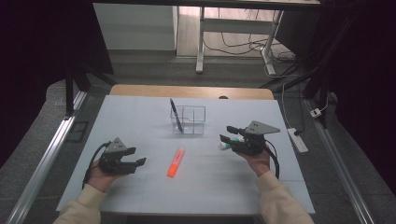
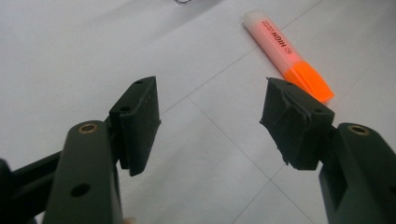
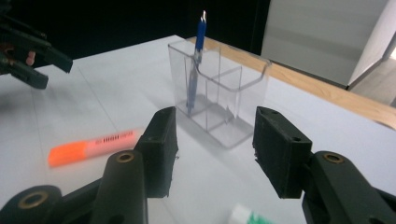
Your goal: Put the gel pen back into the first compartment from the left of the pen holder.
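Note:
An orange highlighter [image 1: 176, 162] lies on the white mat [image 1: 140, 116] between my hands; it also shows in the left gripper view [image 2: 285, 51] and the right gripper view [image 3: 93, 147]. Behind it stands a clear divided pen holder [image 1: 189, 121] [image 3: 224, 93] with a blue pen [image 1: 173, 111] [image 3: 196, 65] upright in its left compartment. My left gripper [image 1: 137, 156] [image 2: 209, 107] is open and empty, just left of the highlighter. My right gripper [image 1: 226, 133] [image 3: 215, 135] is open and empty, pointing at the holder. A white and green pen-like item [image 1: 227, 145] [image 3: 245, 217] lies just below its jaws.
The mat covers a wooden table whose far edge [image 1: 191, 91] shows behind the holder. Beyond it stand white desk legs [image 1: 201, 46] and floor cables. A power strip [image 1: 297, 140] lies on the floor to the right. The other hand's gripper [image 3: 53, 72] shows far left in the right gripper view.

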Action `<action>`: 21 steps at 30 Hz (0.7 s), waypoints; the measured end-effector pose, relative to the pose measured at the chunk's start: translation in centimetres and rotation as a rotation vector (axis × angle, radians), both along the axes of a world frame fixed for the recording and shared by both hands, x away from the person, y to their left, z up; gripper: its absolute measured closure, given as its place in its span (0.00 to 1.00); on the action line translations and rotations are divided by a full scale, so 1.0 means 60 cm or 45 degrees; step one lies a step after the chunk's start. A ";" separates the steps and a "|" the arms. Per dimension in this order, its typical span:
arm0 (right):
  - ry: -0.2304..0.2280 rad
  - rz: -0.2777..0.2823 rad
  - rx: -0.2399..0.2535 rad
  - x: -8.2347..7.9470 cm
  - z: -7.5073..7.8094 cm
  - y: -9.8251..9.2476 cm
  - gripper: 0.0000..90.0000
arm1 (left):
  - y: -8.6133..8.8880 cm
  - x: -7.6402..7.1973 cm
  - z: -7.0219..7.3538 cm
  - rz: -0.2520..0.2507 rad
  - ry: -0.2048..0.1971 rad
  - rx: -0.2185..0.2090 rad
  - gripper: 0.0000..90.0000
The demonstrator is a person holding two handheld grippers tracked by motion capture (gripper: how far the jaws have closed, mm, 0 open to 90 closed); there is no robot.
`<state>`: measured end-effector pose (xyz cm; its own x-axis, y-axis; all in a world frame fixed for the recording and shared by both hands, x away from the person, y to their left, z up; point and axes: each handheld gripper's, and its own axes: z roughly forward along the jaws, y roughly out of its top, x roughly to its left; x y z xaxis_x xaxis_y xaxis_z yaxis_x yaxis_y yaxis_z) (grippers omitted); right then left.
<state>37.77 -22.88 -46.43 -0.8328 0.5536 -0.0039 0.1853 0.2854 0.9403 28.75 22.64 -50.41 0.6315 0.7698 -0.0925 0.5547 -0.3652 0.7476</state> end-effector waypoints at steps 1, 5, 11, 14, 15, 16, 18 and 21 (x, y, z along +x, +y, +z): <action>0.002 -0.006 -0.004 -0.004 -0.002 -0.006 0.55 | 0.000 0.000 0.000 -0.001 0.000 0.001 0.41; 0.013 -0.014 -0.003 -0.017 -0.010 -0.024 0.53 | -0.001 0.000 0.000 0.000 0.000 0.003 0.41; 0.013 -0.041 -0.043 -0.041 -0.020 -0.049 0.51 | 0.000 0.000 0.000 0.000 0.002 -0.004 0.40; 0.017 -0.058 -0.065 -0.050 -0.027 -0.062 0.50 | -0.001 0.000 0.000 -0.002 0.000 0.000 0.41; 0.019 -0.061 -0.064 -0.052 -0.030 -0.066 0.49 | -0.002 0.000 0.000 0.000 0.000 0.001 0.40; 0.025 -0.065 -0.065 -0.054 -0.032 -0.069 0.48 | -0.002 -0.001 0.000 0.000 0.000 0.000 0.41; 0.031 -0.071 -0.077 -0.058 -0.035 -0.075 0.47 | -0.003 -0.001 0.000 0.000 -0.001 0.000 0.40; 0.031 -0.074 -0.082 -0.068 -0.040 -0.086 0.47 | -0.003 -0.001 0.001 0.000 -0.004 -0.002 0.40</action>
<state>33.67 -28.06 -48.82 -0.7996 0.6001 -0.0213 0.2257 0.3333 0.9154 28.67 22.47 -50.35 0.6320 0.7695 -0.0916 0.5525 -0.3645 0.7496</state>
